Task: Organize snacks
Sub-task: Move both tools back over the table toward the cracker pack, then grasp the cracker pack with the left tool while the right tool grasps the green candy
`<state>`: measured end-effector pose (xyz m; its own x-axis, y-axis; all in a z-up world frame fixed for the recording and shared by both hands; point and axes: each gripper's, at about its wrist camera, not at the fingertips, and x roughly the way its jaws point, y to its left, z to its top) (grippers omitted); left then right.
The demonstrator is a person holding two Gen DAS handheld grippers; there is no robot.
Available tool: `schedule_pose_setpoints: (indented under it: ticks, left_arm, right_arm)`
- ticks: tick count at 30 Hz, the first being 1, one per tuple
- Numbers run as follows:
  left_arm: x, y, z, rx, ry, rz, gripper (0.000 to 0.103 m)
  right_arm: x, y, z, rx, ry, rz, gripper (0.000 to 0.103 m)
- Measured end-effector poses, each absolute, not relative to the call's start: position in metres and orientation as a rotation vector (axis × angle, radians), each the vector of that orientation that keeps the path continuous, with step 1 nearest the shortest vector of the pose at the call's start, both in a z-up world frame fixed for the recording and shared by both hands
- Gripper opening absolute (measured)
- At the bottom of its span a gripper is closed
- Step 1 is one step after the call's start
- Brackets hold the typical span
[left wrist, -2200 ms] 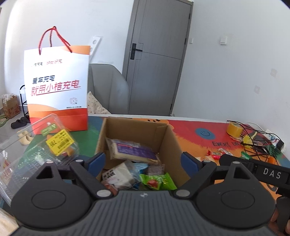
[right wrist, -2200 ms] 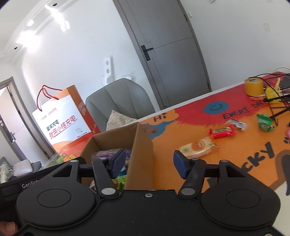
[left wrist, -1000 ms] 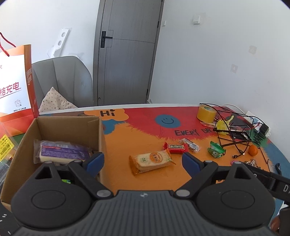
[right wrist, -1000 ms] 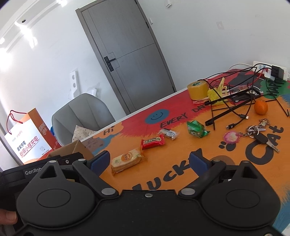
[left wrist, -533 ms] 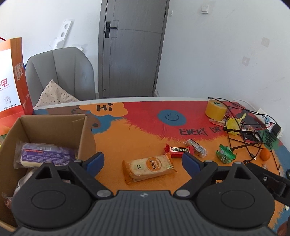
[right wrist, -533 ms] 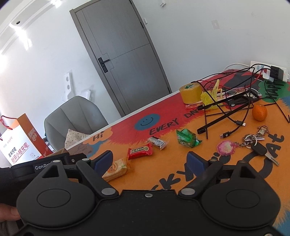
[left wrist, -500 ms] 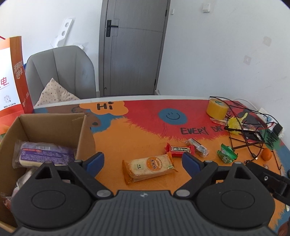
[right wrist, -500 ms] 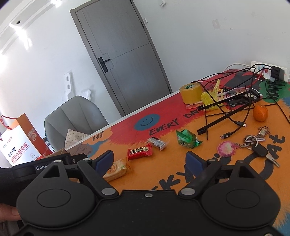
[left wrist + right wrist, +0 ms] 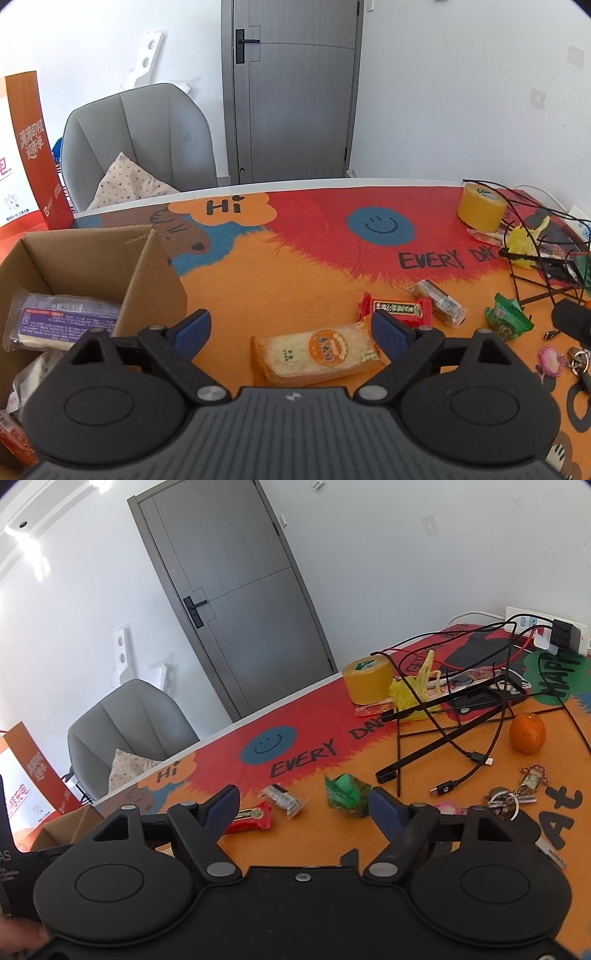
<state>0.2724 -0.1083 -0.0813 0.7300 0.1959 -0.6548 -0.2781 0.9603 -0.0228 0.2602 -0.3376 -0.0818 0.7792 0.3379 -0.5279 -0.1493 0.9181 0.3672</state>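
A cardboard box (image 9: 155, 266) stands at the left with a purple-labelled snack pack (image 9: 62, 321) inside. My left gripper (image 9: 291, 328) is open and empty, its jaws on either side of an orange cracker pack (image 9: 317, 354) that lies flat on the mat. Beyond it lie a red snack bar (image 9: 399, 307), a small clear-wrapped snack (image 9: 437, 297) and a green snack packet (image 9: 506, 321). My right gripper (image 9: 304, 805) is open and empty, low over the mat, with the green packet (image 9: 347, 794), the clear-wrapped snack (image 9: 284, 799) and the red bar (image 9: 251, 818) just beyond its tips.
A yellow tape roll (image 9: 480, 206), tangled black cables (image 9: 461, 716), an orange (image 9: 527, 733), keys (image 9: 517, 794) and a power strip (image 9: 546, 631) crowd the right side. A grey chair (image 9: 140, 140) and an orange paper bag (image 9: 26, 155) stand behind the table.
Both grippers swung right, away from the box, and came lower and nearer to the loose snacks. The cracker pack now lies between my left jaws. Both stay open and empty.
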Motion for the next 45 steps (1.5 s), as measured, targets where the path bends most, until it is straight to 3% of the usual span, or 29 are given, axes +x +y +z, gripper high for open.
schedule_pose_setpoints:
  ticks: [11,21,29,32,33,35,36,38,39,40,45]
  left_arm:
    - [0.296,-0.120,-0.104,-0.090,0.777,0.291,0.092]
    - [0.310,-0.117,-0.124,-0.097,0.792,0.303,0.092]
    - [0.314,-0.117,-0.130,-0.122,0.793,0.298,0.095]
    - [0.316,-0.112,-0.132,-0.160,0.807,0.290,0.093]
    - [0.316,-0.110,-0.133,-0.179,0.806,0.286,0.089]
    - [0.315,-0.110,-0.131,-0.182,0.802,0.285,0.079]
    - [0.315,-0.111,-0.130,-0.179,0.802,0.279,0.077]
    - [0.314,-0.111,-0.129,-0.178,0.808,0.267,0.077]
    - [0.313,-0.111,-0.128,-0.183,0.811,0.260,0.077]
    - [0.312,-0.110,-0.128,-0.186,0.811,0.252,0.077]
    - [0.301,-0.109,-0.122,-0.193,0.796,0.234,0.077]
  right_arm:
    - [0.278,-0.339,-0.103,0.329,0.661,0.264,0.079]
    - [0.291,-0.336,-0.115,0.312,0.668,0.247,0.093]
    - [0.307,-0.328,-0.122,0.279,0.678,0.228,0.094]
    - [0.314,-0.324,-0.124,0.258,0.678,0.220,0.094]
    - [0.317,-0.322,-0.125,0.249,0.681,0.214,0.094]
    - [0.321,-0.319,-0.127,0.228,0.684,0.203,0.090]
    - [0.322,-0.317,-0.128,0.212,0.686,0.199,0.083]
    - [0.325,-0.314,-0.131,0.193,0.697,0.196,0.061]
    - [0.327,-0.314,-0.133,0.190,0.710,0.191,0.043]
    - [0.328,-0.315,-0.136,0.189,0.724,0.177,0.036]
    - [0.316,-0.320,-0.136,0.220,0.710,0.181,0.033]
